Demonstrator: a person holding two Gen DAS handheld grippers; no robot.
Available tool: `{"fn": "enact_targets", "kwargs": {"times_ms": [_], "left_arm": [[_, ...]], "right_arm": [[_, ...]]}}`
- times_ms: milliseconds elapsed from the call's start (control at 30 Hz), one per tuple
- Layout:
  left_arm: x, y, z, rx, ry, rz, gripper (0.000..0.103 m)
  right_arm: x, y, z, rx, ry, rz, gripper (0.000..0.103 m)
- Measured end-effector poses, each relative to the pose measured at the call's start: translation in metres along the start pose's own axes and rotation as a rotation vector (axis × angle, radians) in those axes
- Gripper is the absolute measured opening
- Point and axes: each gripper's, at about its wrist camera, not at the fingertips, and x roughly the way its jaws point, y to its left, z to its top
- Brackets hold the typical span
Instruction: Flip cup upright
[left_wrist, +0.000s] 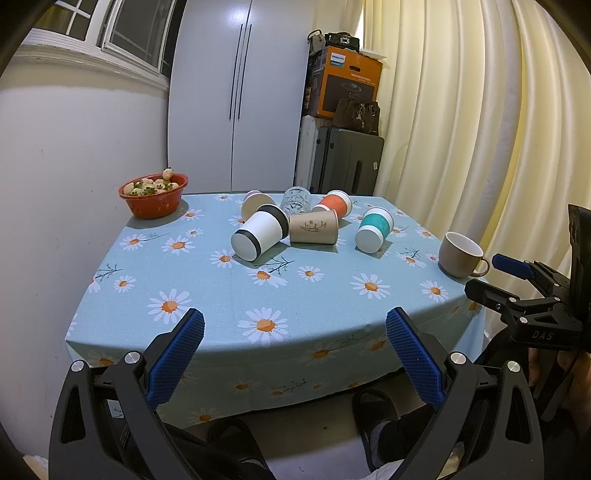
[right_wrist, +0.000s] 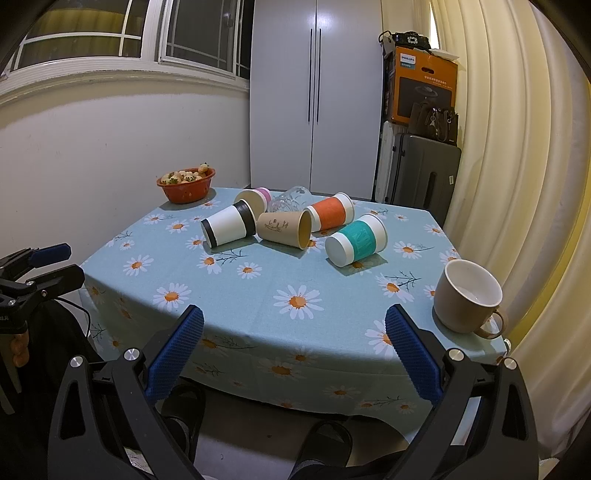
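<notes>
Teal cup (right_wrist: 355, 239): lay sideways, frame centre-right, base toward lower left, mouth upper right.
Box (right_wrist: 423, 86), upper right: read "PHILIPS".
Left gripper (left_wrist: 294, 354): jaws apart, empty.
Right gripper (right_wrist: 294, 353): jaws apart, empty.

A: The near half of the blue daisy-print tablecloth (right_wrist: 236, 295) lies bare between the table edge and the cups, room enough to pass.

B: Farther back it's crowded. The white paper cup with black bands (left_wrist: 260, 232), the brown kraft paper cup (left_wrist: 314, 229) and the clear glass tumbler (left_wrist: 295, 201) lie touching.

A: The teal-sleeved white cup (right_wrist: 356, 240) lies apart, with a gap around it.

B: The upright beige ceramic mug (right_wrist: 467, 295) blocks the near right corner; the red plastic bowl (left_wrist: 153, 199) stands at the far left.
</notes>
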Motion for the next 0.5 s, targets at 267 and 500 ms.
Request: {"fn": "enact_targets", "kwargs": {"times_ms": [267,500], "left_arm": [[-0.0002,-0.0012,-0.0001,0.003,0.002,0.000,0.096],[-0.0001,-0.0015,0.0000,0.003,0.001,-0.001,0.096]], "right_arm": [[0.0009,0.0001,-0.0004,-0.001,0.003,0.000,0.098],[0.0007,-0.0009,0.0001,0.002,0.003,-0.004,0.098]]}}
